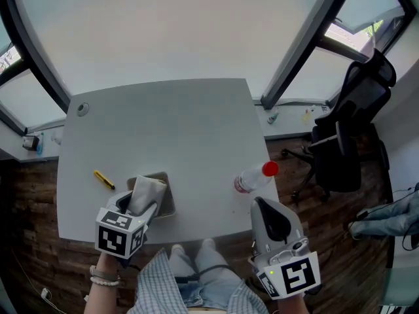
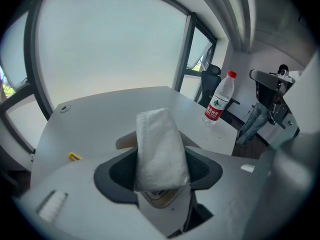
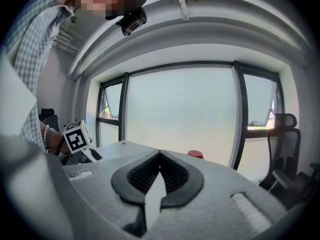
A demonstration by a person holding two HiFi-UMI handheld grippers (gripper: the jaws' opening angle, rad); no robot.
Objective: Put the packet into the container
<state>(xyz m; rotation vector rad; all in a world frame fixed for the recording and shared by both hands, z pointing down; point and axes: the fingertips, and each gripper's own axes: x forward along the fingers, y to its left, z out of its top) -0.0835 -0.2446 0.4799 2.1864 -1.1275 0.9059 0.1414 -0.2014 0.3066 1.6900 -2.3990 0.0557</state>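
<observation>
**Packet held over the container in the left gripper's pinch**

Head view: The left gripper (image 1: pixel 140 209) sits at the near edge of the grey table (image 1: pixel 196 129), low on the left side, and its jaws are clamped on a white packet (image 1: pixel 145 190). The packet slants up and away from the jaws, and its far end lies over the tan container (image 1: pixel 167 200) that stands on the table directly ahead of the gripper. Whether the packet touches the container's floor cannot be told. A small yellow object (image 1: pixel 103 179) lies on the table just left of the container. A clear bottle (image 1: pixel 251 179) with a red cap stands near the table's right edge. The right gripper (image 1: pixel 266 212) is just on the near side of the bottle and apart from it. A black office chair (image 1: pixel 353 129) stands on the wooden floor to the right.

Left gripper view: The two dark pads press on the packet (image 2: pixel 160 149) from both sides. The container's (image 2: pixel 125 140) tan edges show behind it on either side. The bottle (image 2: pixel 220 100) stands far right.

Right gripper view: The right gripper's (image 3: pixel 159 156) jaw tips meet, with nothing between them. The bottle's red cap shows just beyond them.
</observation>
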